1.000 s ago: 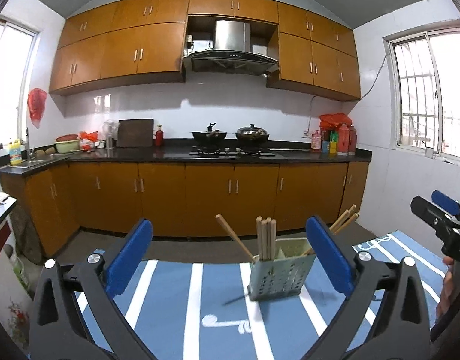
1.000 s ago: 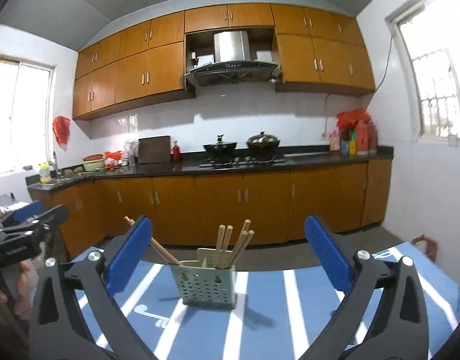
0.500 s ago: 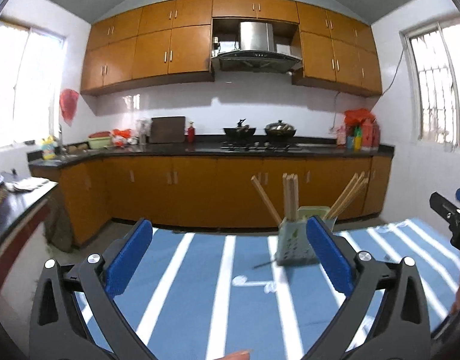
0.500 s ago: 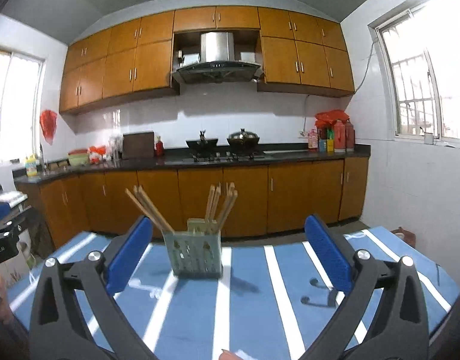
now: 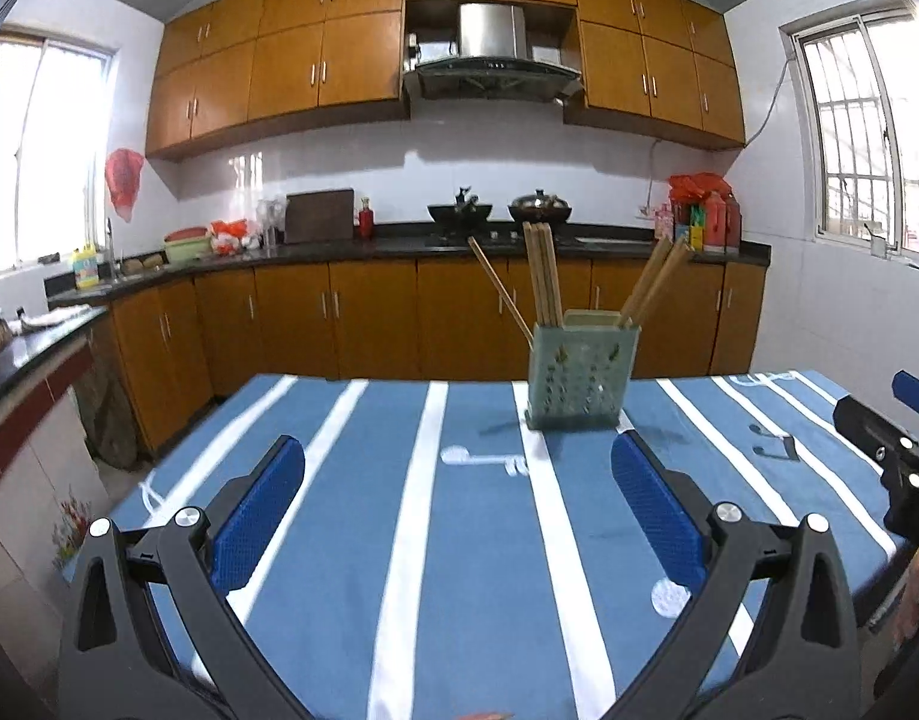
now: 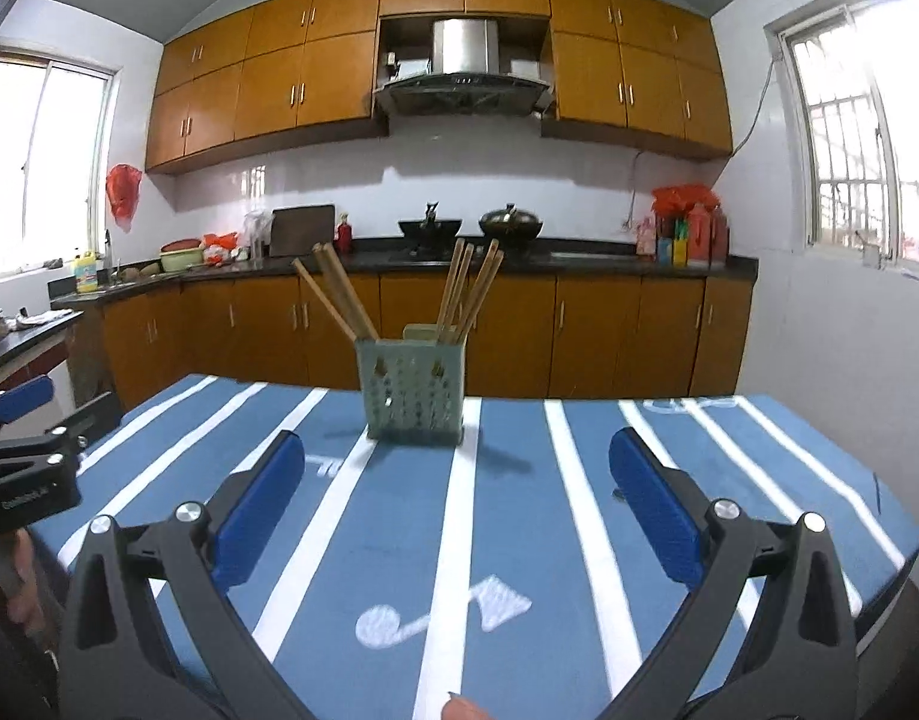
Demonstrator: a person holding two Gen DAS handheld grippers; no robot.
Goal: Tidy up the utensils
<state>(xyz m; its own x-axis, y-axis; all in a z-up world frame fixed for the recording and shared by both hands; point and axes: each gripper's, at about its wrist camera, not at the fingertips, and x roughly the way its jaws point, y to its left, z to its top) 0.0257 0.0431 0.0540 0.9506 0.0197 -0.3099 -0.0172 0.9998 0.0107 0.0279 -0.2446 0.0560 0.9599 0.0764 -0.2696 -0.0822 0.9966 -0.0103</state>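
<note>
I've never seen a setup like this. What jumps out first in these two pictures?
Probably the pale green perforated holder standing upright on the blue tablecloth with white stripes, with wooden chopsticks fanning out of its top. Next, the big black claws with blue pads in the foreground: the right claw and the left claw, both open and empty. Behind runs a wall of orange-brown kitchen cabinets.

Orange-brown cabinets (image 5: 315, 66); white tiled walls (image 5: 489, 162); bright windows (image 6: 849, 138).

Holder: we see a pale green perforated utensil holder (image 5: 581, 377) standing upright on the striped counter (image 5: 471, 540).
Chopsticks: wooden chopsticks (image 6: 466, 291) stand inside, leaning outward in separate bunches.
</note>
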